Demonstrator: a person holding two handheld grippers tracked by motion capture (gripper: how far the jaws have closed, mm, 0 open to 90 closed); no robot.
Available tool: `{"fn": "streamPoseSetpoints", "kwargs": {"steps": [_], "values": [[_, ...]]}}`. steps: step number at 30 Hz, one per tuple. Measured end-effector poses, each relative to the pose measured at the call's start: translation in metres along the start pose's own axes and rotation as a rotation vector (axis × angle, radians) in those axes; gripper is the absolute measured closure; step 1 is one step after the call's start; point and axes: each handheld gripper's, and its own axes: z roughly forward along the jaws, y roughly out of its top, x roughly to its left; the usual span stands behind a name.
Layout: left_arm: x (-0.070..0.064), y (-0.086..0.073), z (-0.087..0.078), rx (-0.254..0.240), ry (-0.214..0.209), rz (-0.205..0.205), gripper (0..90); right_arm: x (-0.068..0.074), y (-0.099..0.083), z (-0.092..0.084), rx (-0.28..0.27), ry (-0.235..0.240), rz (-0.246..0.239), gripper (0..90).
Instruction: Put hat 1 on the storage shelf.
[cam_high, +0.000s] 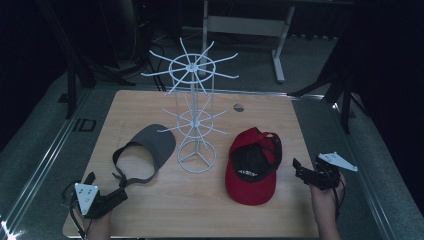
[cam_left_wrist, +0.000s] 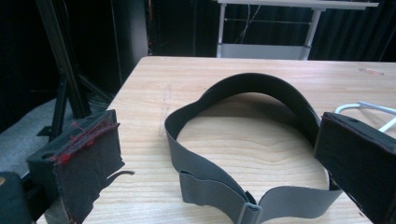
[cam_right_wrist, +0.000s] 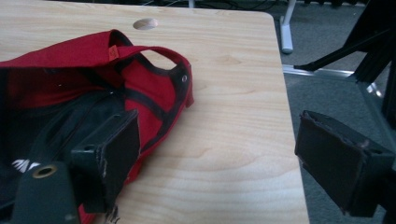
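Grey strap first: the left gripper (cam_high: 118, 195) sits at the near-left table (cam_high: 200, 220) edge, jaws wide apart, holding nothing. In the left gripper view the grey visor (cam_left_wrist: 243, 154) lies flat on the table between and just beyond the jaws, its strap loop nearest.

Right gripper (cam_high: 301, 170) is at the near-right edge, jaws also spread wide and empty. The red cap (cam_high: 252, 167) lies upside down just beside it, brim toward the person; the right gripper view shows its back strap w/ one jaw overlapping the crown edge.

Farther back, the white wire rack (cam_high: 196, 115) stands mid-table between visor and cap.

Likely step: grab headwear for the rack. Best approach imo: close on strap or rim, not the flat brim; lift clear before swinging toward a prong, and don't knock the rack.
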Motion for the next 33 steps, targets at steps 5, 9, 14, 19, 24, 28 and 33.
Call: {"fn": "streamPoseSetpoints", "kwargs": {"steps": [5, 9, 14, 19, 24, 28, 33], "values": [[-0.001, 0.0, 0.001, 0.011, -0.016, 0.001, 1.0, 0.005, 0.009, 0.008, 0.022, 0.021, -0.026, 14.0], [-0.003, 0.0, 0.002, 0.009, -0.022, 0.012, 1.0, 0.011, 0.014, 0.016, 0.04, 0.046, -0.025, 13.0], [-0.003, 0.0, 0.002, 0.011, -0.028, 0.008, 1.0, 0.018, 0.018, 0.025, 0.031, 0.078, -0.036, 12.7], [-0.003, 0.0, 0.002, 0.017, -0.033, 0.006, 1.0, 0.025, 0.023, 0.042, 0.05, 0.122, -0.035, 12.8], [-0.003, 0.0, 0.003, 0.019, -0.038, -0.001, 1.0, 0.029, 0.024, 0.066, 0.106, 0.13, -0.012, 13.1], [-0.004, 0.0, 0.003, 0.024, -0.04, -0.002, 1.0, 0.032, 0.023, 0.085, 0.145, 0.129, -0.017, 13.2], [-0.003, 0.0, 0.003, 0.024, -0.044, -0.005, 1.0, 0.035, 0.019, 0.104, 0.19, 0.119, -0.012, 13.2]]}}
